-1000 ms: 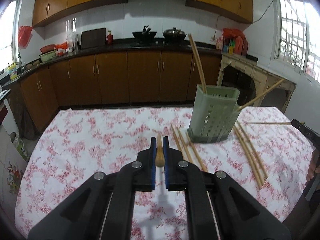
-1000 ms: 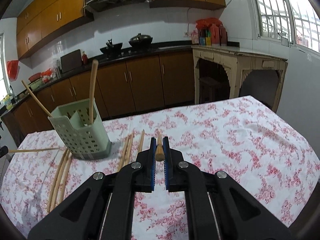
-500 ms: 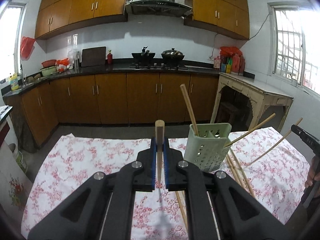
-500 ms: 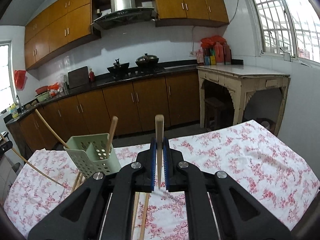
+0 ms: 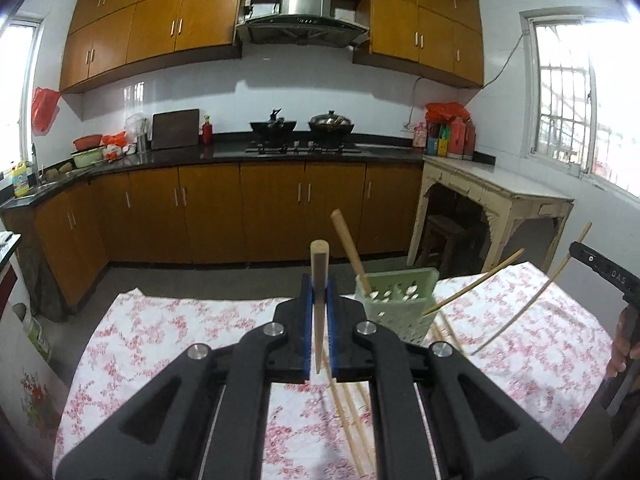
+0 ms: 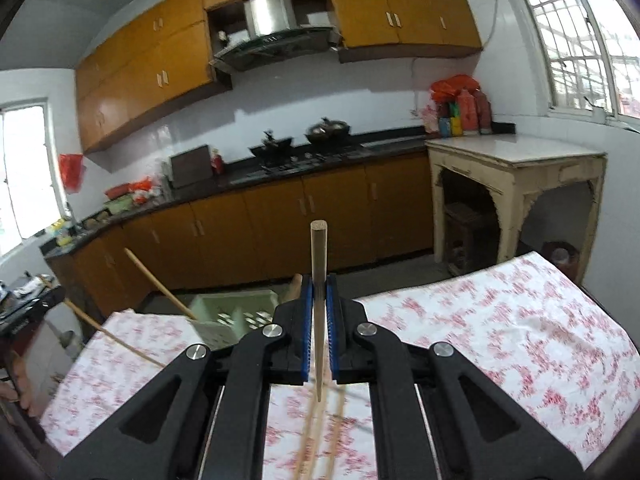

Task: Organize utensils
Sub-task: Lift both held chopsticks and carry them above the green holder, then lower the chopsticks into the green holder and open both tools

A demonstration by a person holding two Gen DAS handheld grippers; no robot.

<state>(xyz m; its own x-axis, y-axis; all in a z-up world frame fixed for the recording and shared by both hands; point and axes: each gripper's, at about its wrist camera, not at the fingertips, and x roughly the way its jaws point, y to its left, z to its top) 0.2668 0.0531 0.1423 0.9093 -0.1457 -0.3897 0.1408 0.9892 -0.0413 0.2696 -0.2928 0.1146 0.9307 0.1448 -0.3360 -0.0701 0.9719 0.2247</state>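
Covering the table, a floral cloth [image 5: 168, 332] is seen before wood cabinets [image 5: 208, 216]; each chopstick [image 5: 319, 280] [image 6: 319, 276] is pinched by left gripper [image 5: 319, 332] and right gripper [image 6: 319, 332] near the green holder [image 5: 394, 304].

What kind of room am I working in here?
A home kitchen, by the look of it: range hood over a gas stove with pans, wooden cabinets along the counter, and a table under a floral tablecloth.
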